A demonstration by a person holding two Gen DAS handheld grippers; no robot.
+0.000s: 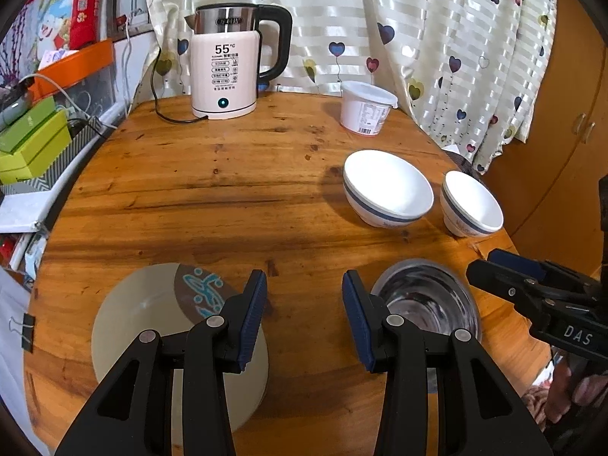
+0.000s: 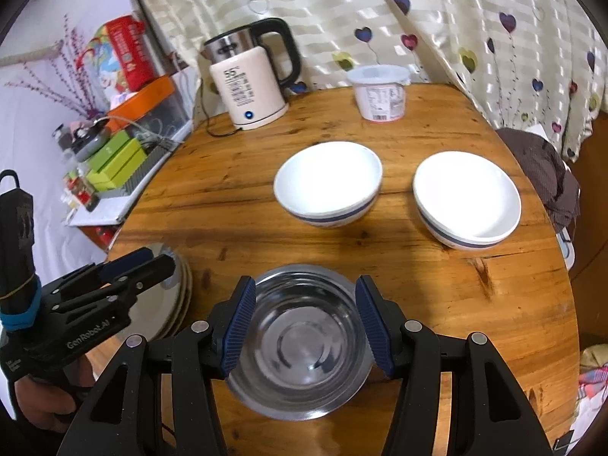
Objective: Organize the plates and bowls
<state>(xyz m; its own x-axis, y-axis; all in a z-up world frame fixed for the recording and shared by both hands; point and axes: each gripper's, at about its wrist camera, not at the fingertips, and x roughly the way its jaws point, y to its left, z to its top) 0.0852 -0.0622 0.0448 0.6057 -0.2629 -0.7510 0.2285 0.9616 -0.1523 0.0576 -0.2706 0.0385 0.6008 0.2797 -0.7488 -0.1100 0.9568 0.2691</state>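
A steel bowl (image 2: pixel 300 338) sits at the table's near edge, between the wide-open blue pads of my right gripper (image 2: pixel 304 323); it also shows in the left wrist view (image 1: pixel 429 300). Two white bowls with a blue band stand beyond it, one in the middle (image 2: pixel 328 182) (image 1: pixel 387 186) and one to the right (image 2: pixel 467 197) (image 1: pixel 471 203). A stack of cream plates (image 1: pixel 152 326) (image 2: pixel 178 288) lies at the near left. My left gripper (image 1: pixel 304 315) is open and empty, hovering by the plates' right edge. Each gripper shows in the other's view, the right one (image 1: pixel 490 266) and the left one (image 2: pixel 155 260).
A round wooden table (image 1: pixel 228 190) carries a white electric kettle (image 1: pixel 224 68) with its cord at the back and a lidded white tub (image 1: pixel 364 108). Green and orange boxes (image 1: pixel 34 140) crowd a shelf on the left. A curtain hangs behind.
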